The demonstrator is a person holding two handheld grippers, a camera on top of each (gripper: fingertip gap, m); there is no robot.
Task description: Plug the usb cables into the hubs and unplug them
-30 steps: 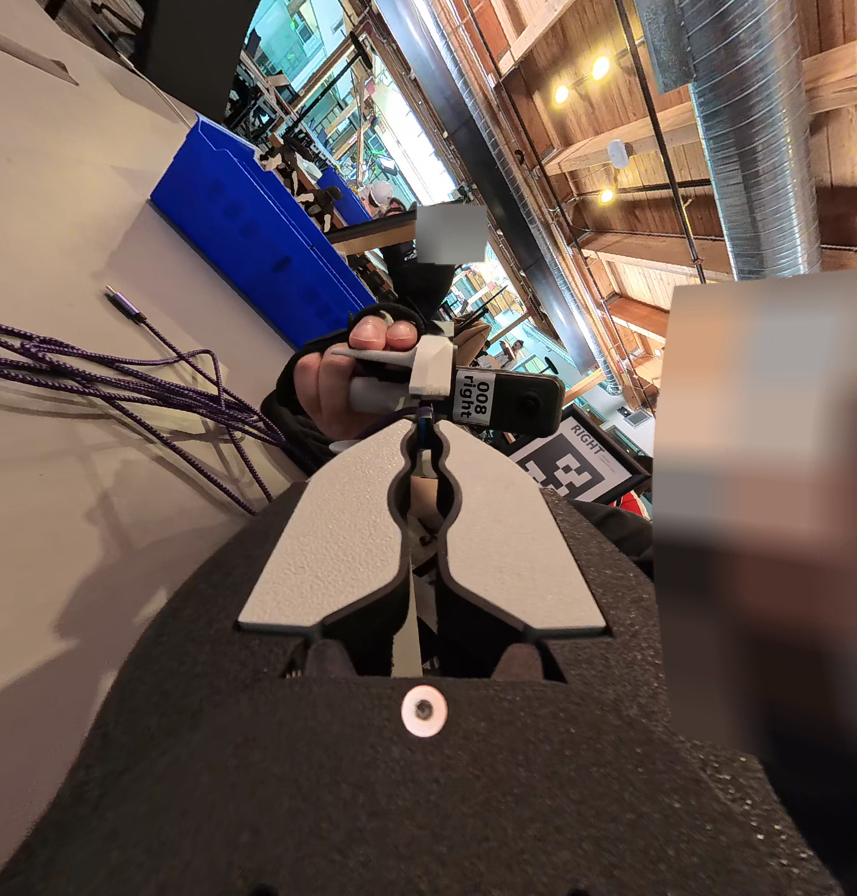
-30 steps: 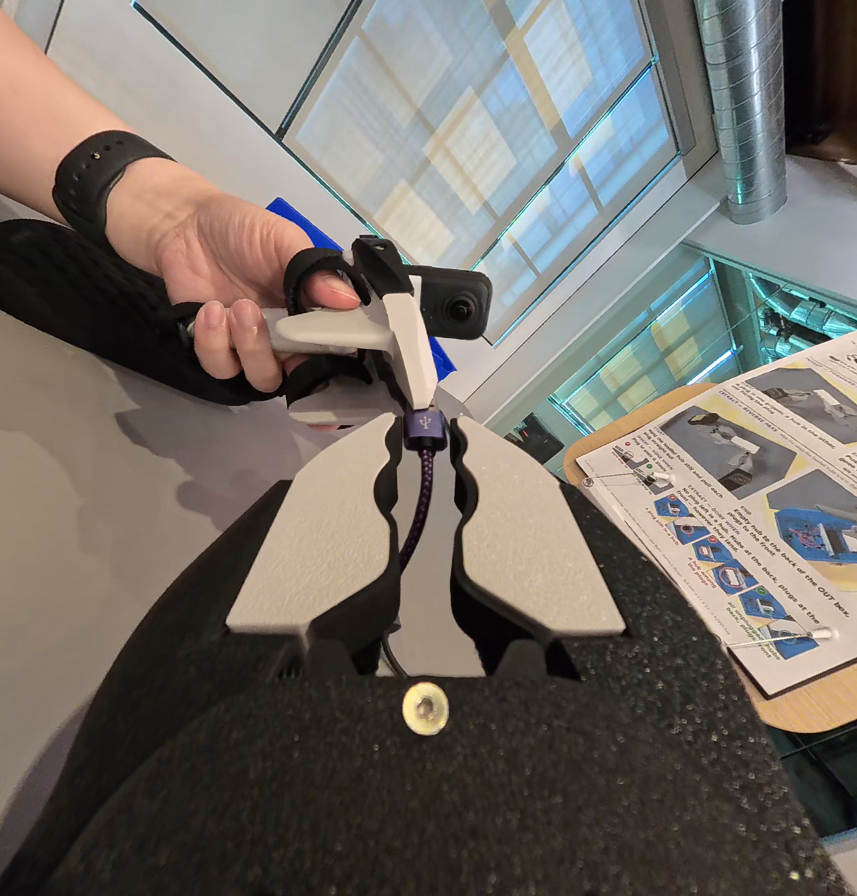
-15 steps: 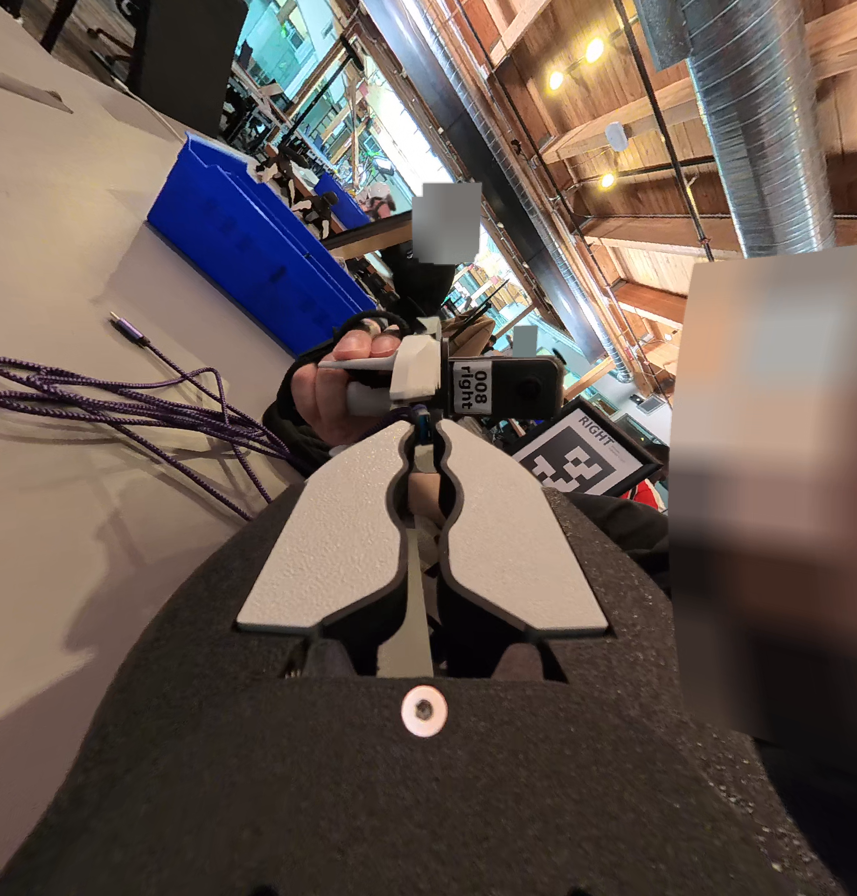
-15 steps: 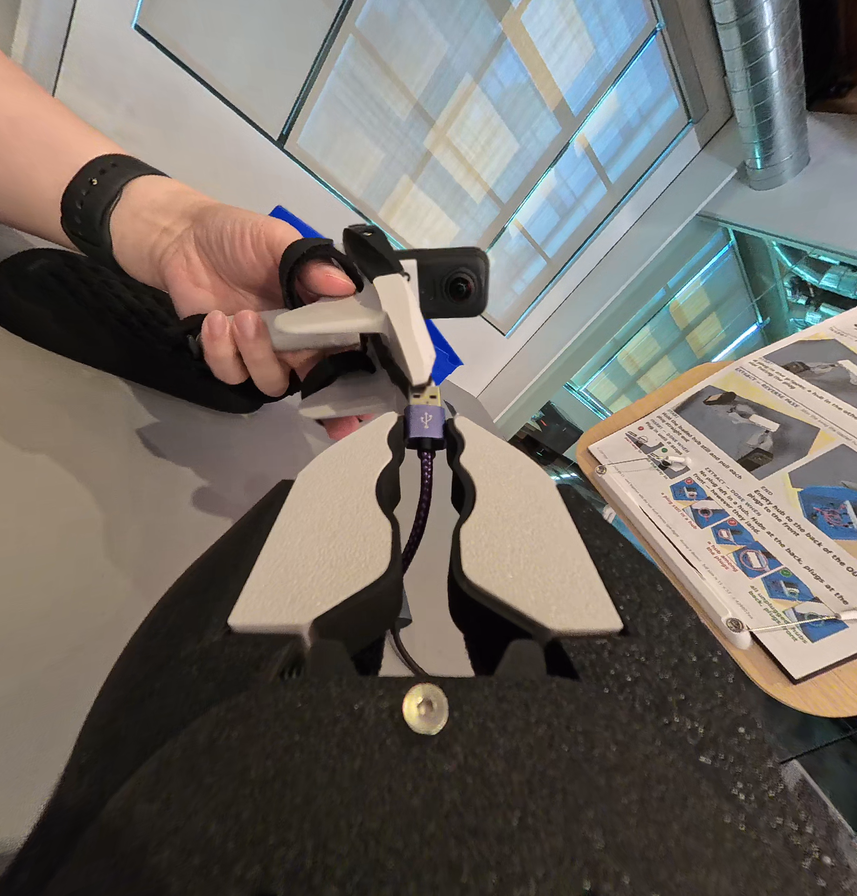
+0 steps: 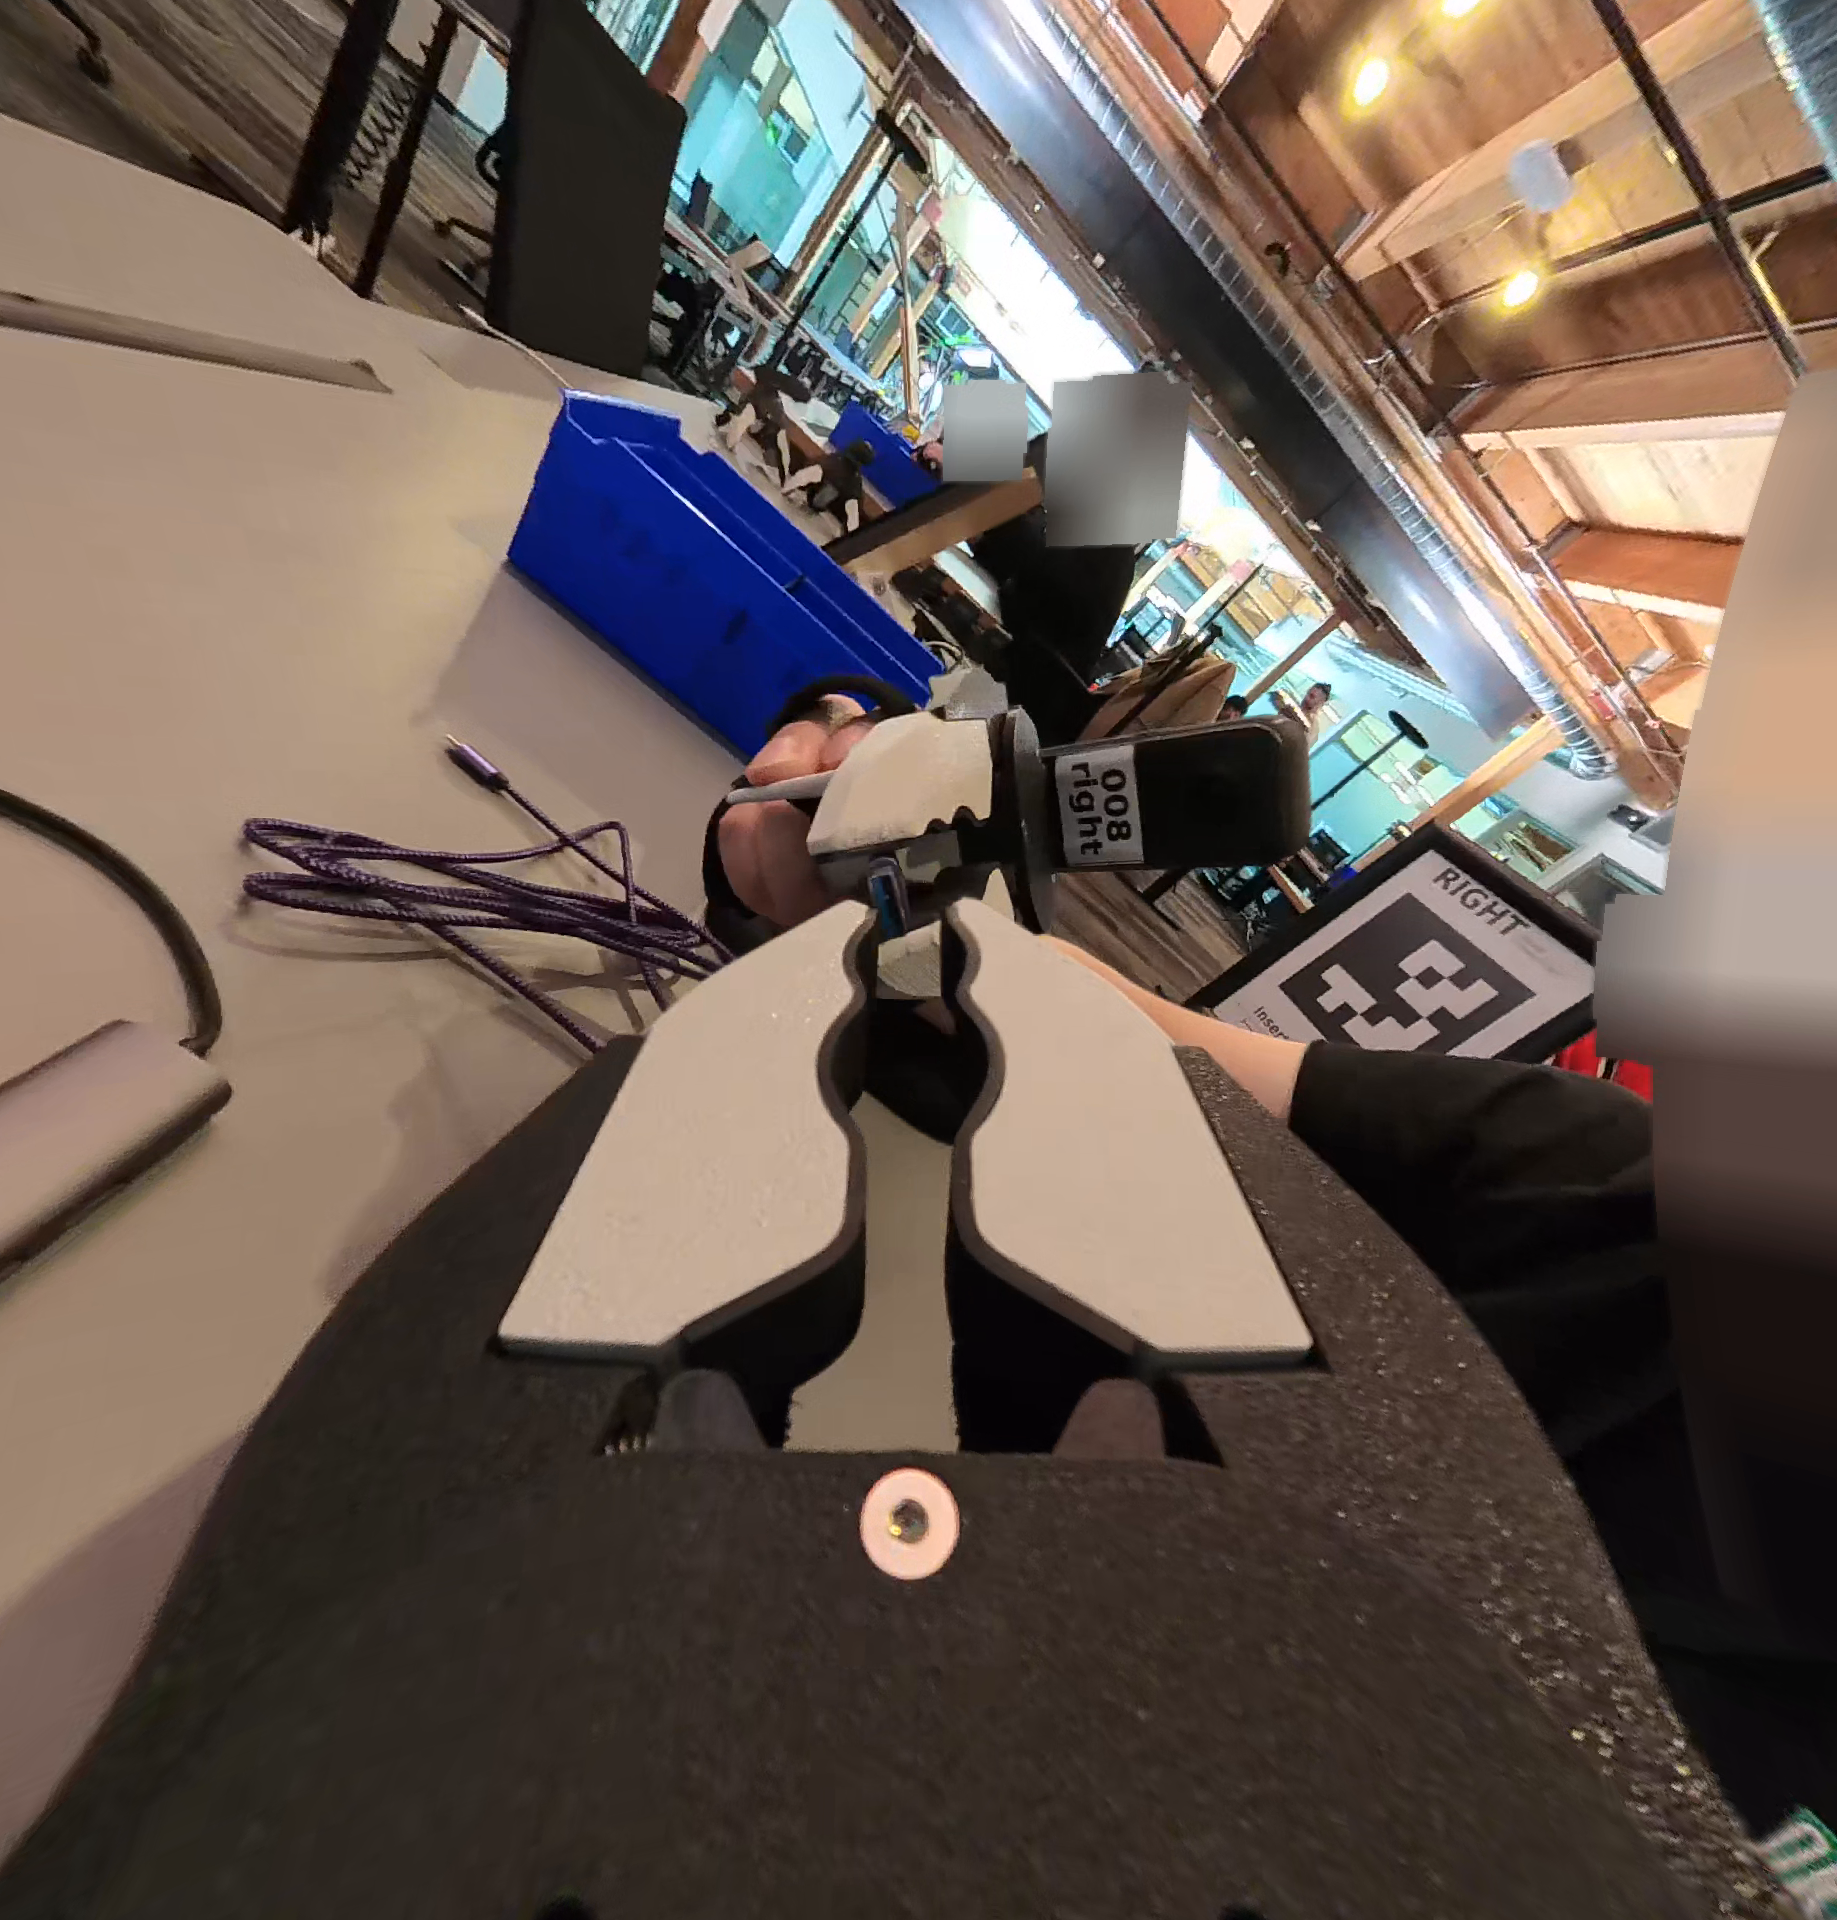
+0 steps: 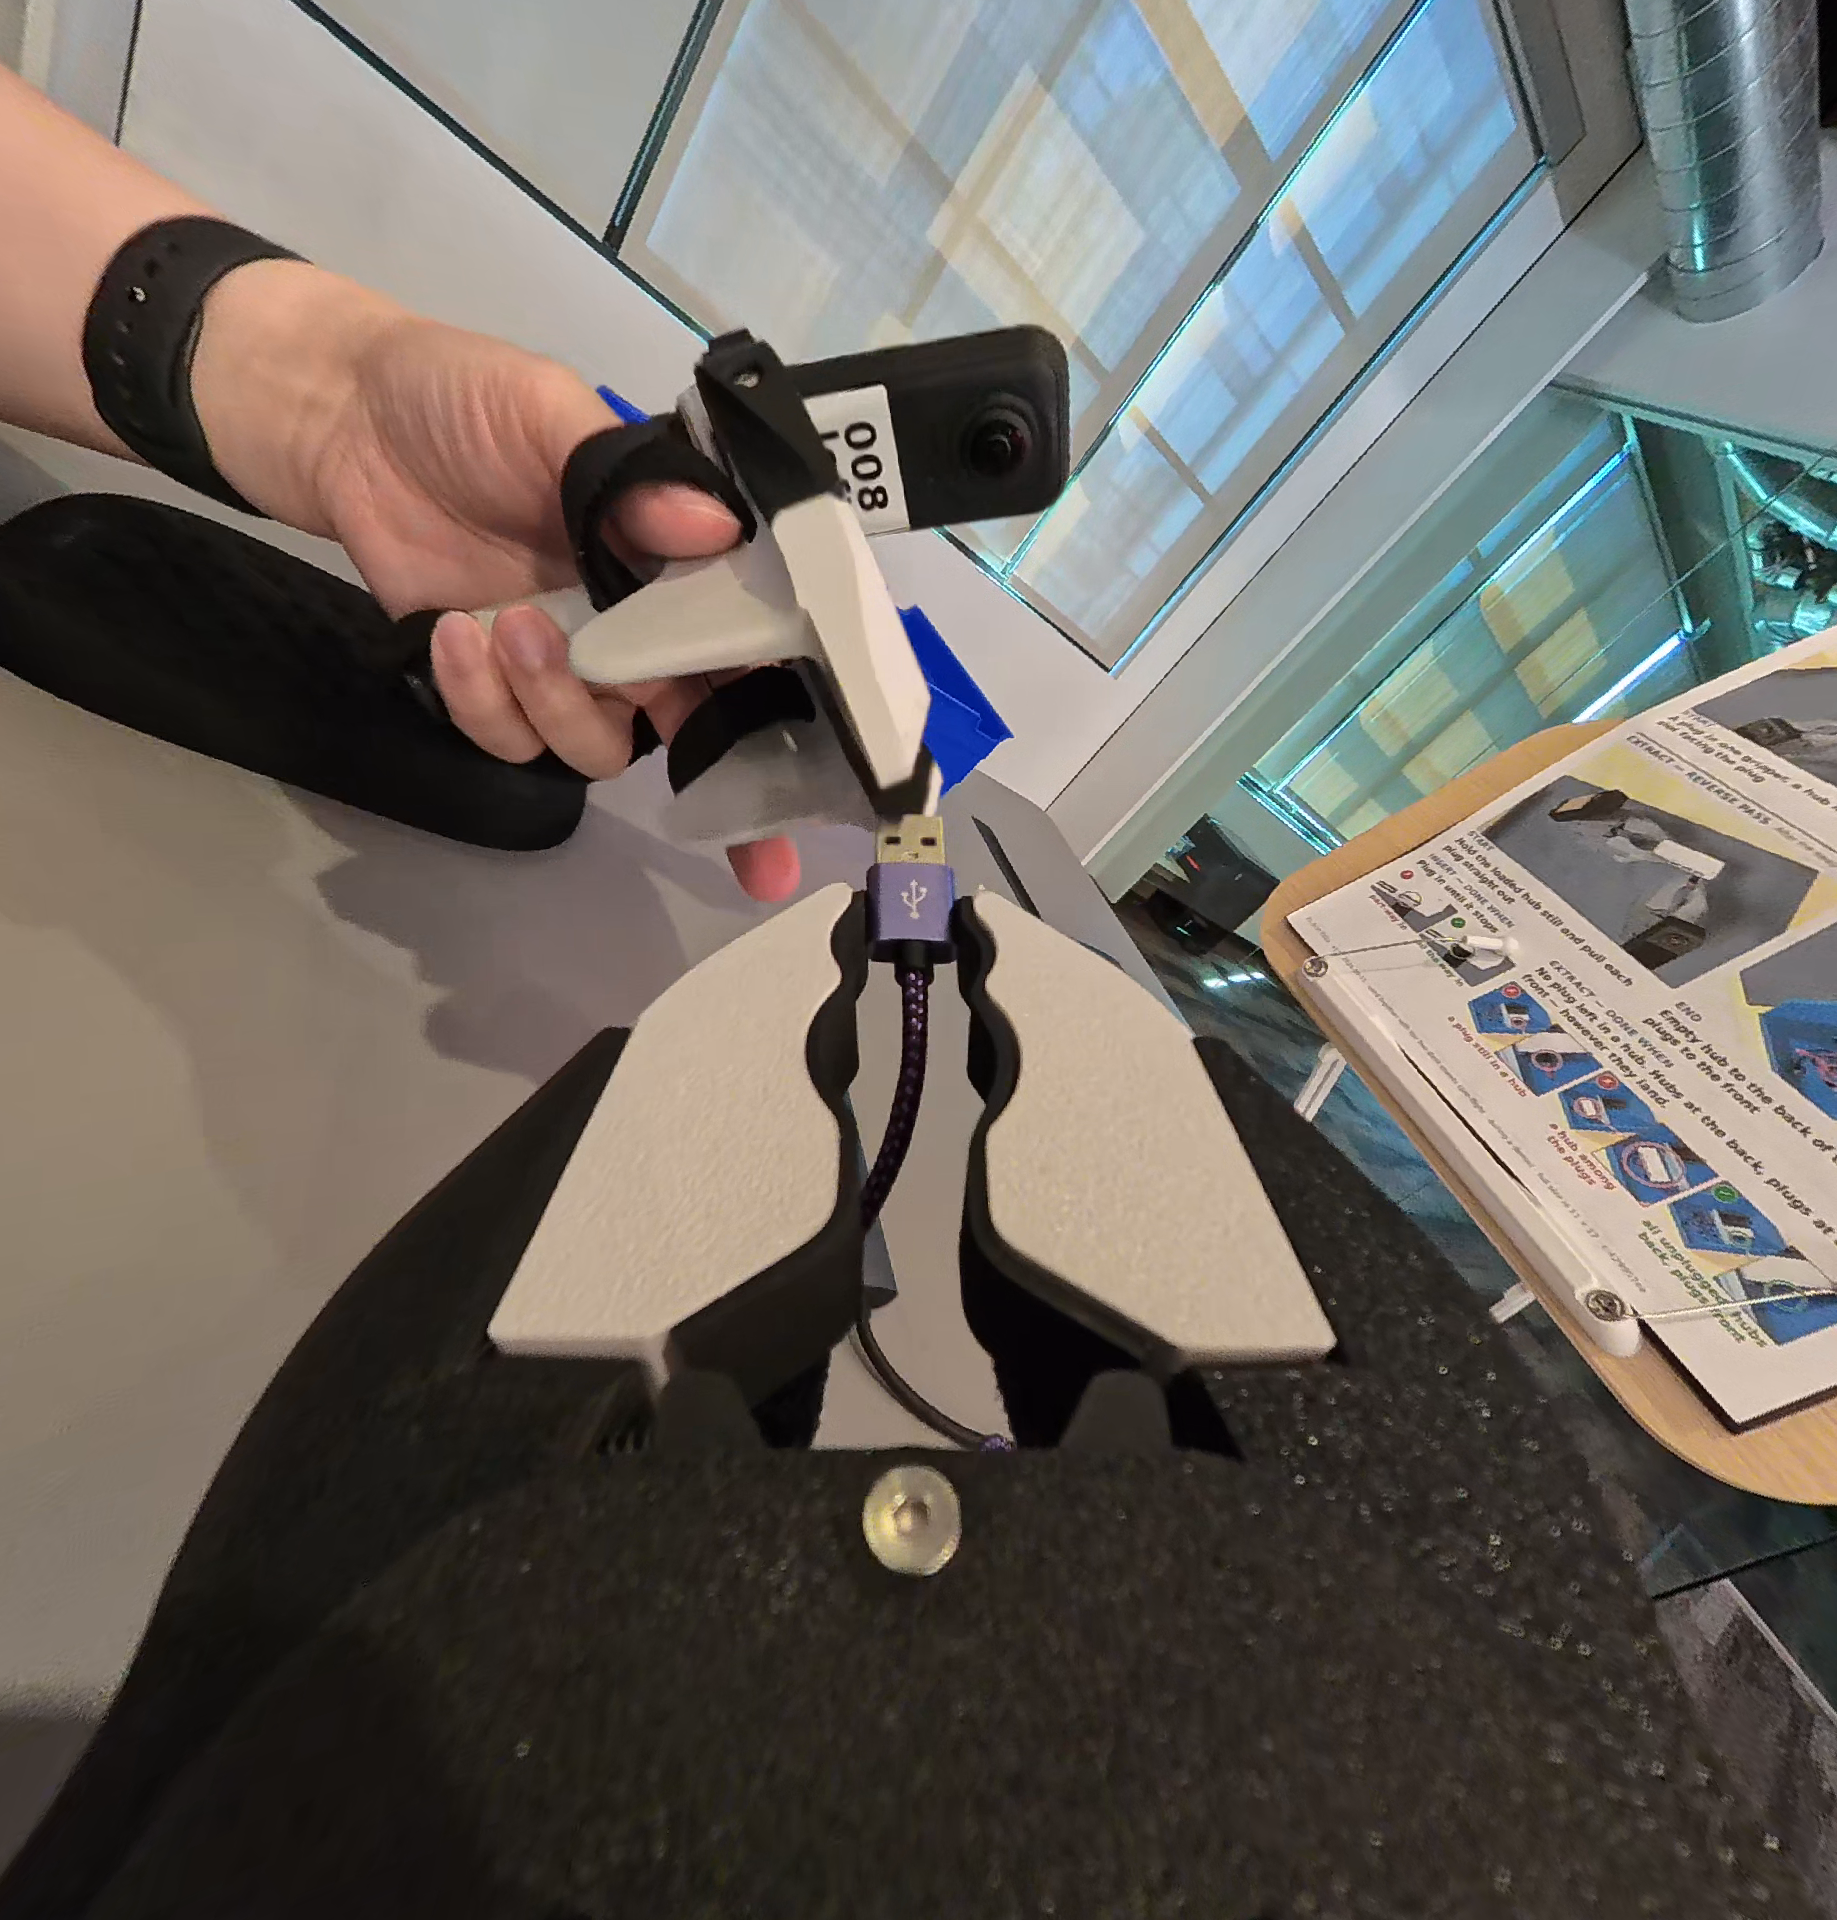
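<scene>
Pale grey tabletop (image 5: 218,540) fills left of frame; blue plastic bin (image 5: 685,582) upper centre. Wooden beam ceiling (image 5: 1516,312) with 2 lit round lamps (image 5: 1371,78), upper right. Large gridded glass windows (image 6: 1049,260) top of right wrist view; silver ribbed duct (image 6: 1724,156) upper right.

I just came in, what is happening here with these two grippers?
A person holds one gripper in each hand. The right gripper is shut on a purple USB plug, whose metal tip is bare and sits just short of the left gripper. What the left gripper holds is not clear. Another purple cable lies loose on the table.
</scene>
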